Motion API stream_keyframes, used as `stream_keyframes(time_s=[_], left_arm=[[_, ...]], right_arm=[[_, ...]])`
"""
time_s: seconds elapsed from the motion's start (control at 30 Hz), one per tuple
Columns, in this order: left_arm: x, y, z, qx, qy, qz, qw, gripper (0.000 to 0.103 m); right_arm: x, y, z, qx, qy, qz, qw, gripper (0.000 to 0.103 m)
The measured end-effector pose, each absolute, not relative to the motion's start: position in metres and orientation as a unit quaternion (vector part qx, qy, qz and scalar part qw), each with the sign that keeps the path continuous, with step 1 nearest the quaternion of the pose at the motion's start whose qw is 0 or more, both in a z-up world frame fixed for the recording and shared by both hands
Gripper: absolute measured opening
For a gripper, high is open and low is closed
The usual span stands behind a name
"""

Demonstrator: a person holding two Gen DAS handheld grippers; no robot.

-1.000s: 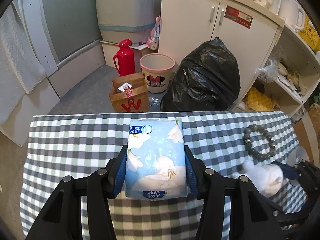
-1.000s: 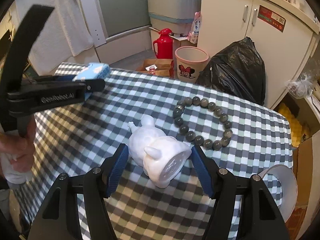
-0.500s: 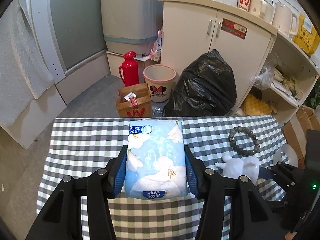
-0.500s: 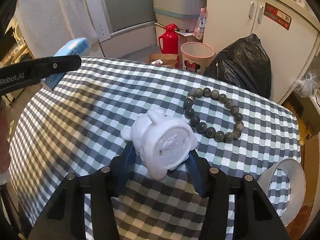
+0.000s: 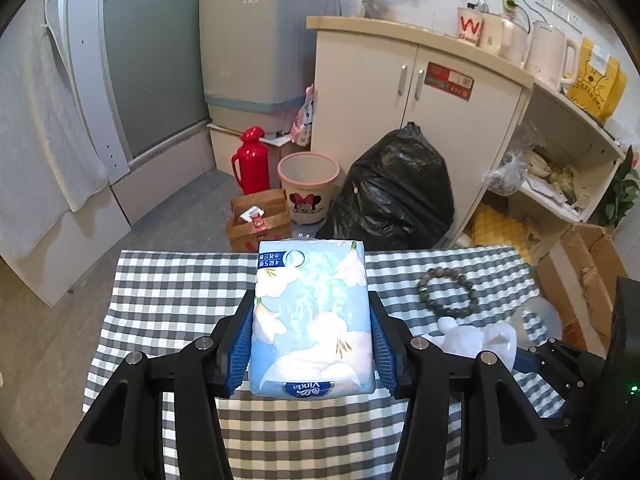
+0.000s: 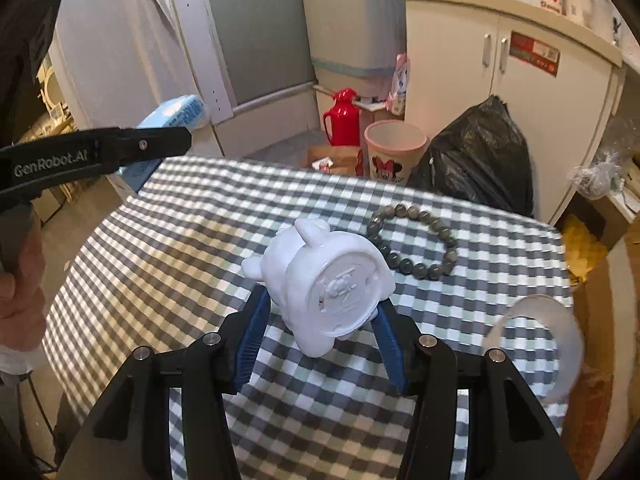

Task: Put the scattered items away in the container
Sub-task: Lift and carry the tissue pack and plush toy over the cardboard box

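Carrying two items at once, clear of the checked tablecloth (image 5: 168, 304): left gripper (image 5: 312, 344) clamped on a blue tissue pack (image 5: 311, 320), blue pads pressed to both long sides; right gripper (image 6: 320, 328) clamped on a white figurine (image 6: 324, 280), base disc turned toward the camera. Judged as the transport step, both picks done and neither item yet released. Left lying on the cloth: a bead bracelet (image 6: 416, 244), just beyond the figurine and apart from it. Taken as the container: a pale translucent tub (image 6: 536, 344) at the right edge of the table, only its rim in view, contents not visible. Next move, as a judgement: swing each load over that rim, lower it, then spread the jaws; figurine first, being nearer; bracelet to follow. Shown only in the right wrist view: the tub rim plainly, the tissue pack (image 6: 176, 114) from the side held high off the table, and a hand (image 6: 16, 300) on the left tool's handle. Shown only in the left wrist view: the pack's printed top face, and the figurine (image 5: 476, 340) low at the right beside the bracelet (image 5: 448, 292), with the tub reduced to a faint pale shape.
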State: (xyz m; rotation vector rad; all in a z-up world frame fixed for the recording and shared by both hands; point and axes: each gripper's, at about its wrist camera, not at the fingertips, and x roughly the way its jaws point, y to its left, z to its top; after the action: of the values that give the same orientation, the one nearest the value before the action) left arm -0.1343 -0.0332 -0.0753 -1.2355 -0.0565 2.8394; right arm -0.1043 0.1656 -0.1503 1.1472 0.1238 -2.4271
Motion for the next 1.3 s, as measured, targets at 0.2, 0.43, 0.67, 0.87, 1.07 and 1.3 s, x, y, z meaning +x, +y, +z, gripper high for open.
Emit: stream_keyframes(time_s=[0.2,0.43,0.67,0.87,1.07,1.3], left_arm=[[-0.112,-0.029,-0.058,-0.378,-0.026,0.925,0.025,0.053],[-0.074,-0.031,-0.034,-0.343,-0.025,0.939,0.014,0.053],[-0.038,-0.033,0.0,-0.299,-0.015,0.954,0.006,0.053],[-0.019,-0.026,0.024,-0.275,-0.013,0.961,0.016,0.053],[-0.01,-0.008,0.036,-0.264,-0.013,0.964,0.032,0.053],[-0.015,0.025,0.042,-0.259,-0.009,0.964,0.06,0.053]], right_arm=[[-0.085,0.175,-0.12,0.384,0.039,-0.896,0.22,0.051],[-0.058,0.181,-0.076,0.333,0.035,-0.917,0.218,0.051],[-0.025,0.182,-0.035,0.284,0.031,-0.931,0.226,0.051],[-0.007,0.188,-0.017,0.264,0.03,-0.937,0.225,0.051],[0.007,0.206,-0.007,0.255,0.029,-0.943,0.211,0.051],[0.013,0.241,0.002,0.25,0.022,-0.951,0.181,0.051]])
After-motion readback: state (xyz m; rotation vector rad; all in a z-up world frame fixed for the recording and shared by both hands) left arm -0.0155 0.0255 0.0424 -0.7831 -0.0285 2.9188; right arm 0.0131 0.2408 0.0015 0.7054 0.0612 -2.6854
